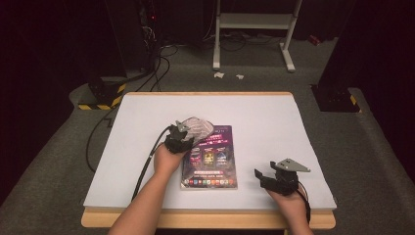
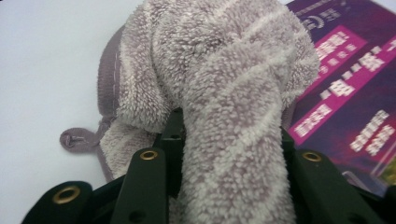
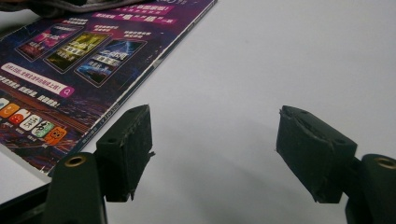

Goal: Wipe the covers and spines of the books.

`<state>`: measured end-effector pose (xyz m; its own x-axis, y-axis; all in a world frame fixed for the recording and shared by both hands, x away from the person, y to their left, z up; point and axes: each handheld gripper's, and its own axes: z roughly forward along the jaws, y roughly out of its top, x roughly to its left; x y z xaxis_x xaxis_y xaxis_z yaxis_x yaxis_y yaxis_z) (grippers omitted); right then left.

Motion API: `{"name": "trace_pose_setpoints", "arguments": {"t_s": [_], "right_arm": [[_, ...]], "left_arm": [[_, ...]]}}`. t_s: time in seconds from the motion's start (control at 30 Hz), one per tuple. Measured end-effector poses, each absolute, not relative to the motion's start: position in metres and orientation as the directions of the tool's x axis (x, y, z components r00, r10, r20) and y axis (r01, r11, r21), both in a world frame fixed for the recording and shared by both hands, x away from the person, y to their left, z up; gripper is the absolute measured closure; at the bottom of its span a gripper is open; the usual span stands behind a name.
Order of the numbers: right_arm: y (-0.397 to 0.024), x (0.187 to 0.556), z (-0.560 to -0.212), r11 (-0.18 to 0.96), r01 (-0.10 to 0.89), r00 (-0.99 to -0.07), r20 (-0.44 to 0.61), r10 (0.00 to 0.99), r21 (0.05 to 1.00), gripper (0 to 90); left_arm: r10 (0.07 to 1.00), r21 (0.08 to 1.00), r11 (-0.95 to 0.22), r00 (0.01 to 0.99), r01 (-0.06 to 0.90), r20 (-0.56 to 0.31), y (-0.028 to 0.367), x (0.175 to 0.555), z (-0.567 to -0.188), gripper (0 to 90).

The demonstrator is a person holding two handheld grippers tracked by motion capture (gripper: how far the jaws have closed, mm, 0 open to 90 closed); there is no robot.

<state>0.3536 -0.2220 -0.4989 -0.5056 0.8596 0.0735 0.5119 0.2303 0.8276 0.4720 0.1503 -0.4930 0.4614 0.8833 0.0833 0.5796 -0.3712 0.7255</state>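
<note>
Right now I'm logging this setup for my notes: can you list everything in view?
towel: one, grey-mauve terry, bunched on the booklet's far left corner, pinched in the left claw
booklet: one, purple glossy cover, flat on the table's middle
table: one, white top with wooden edge
white stand: one, on the floor beyond the table
cables: several, black, on the carpet at far left
left claw: one, black, shut on the towel
right claw: one, black, jaws apart over bare table, right of the booklet
</note>
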Motion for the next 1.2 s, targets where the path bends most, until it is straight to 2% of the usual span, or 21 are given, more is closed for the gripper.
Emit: {"name": "trace_pose_setpoints", "arguments": {"t_s": [0.5,1.2], "right_arm": [[-0.223,0.354,-0.498,0.227,0.511,-0.505,0.077,0.859,0.829,27.0],[-0.221,0.353,-0.499,0.224,0.513,-0.511,0.086,0.855,0.829,27.0]], "left_arm": [[0.867,0.708,-0.417,0.483,0.57,0.121,0.131,0.474,-0.491,61.9],[0.791,0.718,-0.466,0.607,0.517,0.077,0.038,0.479,-0.493,60.6]]}}
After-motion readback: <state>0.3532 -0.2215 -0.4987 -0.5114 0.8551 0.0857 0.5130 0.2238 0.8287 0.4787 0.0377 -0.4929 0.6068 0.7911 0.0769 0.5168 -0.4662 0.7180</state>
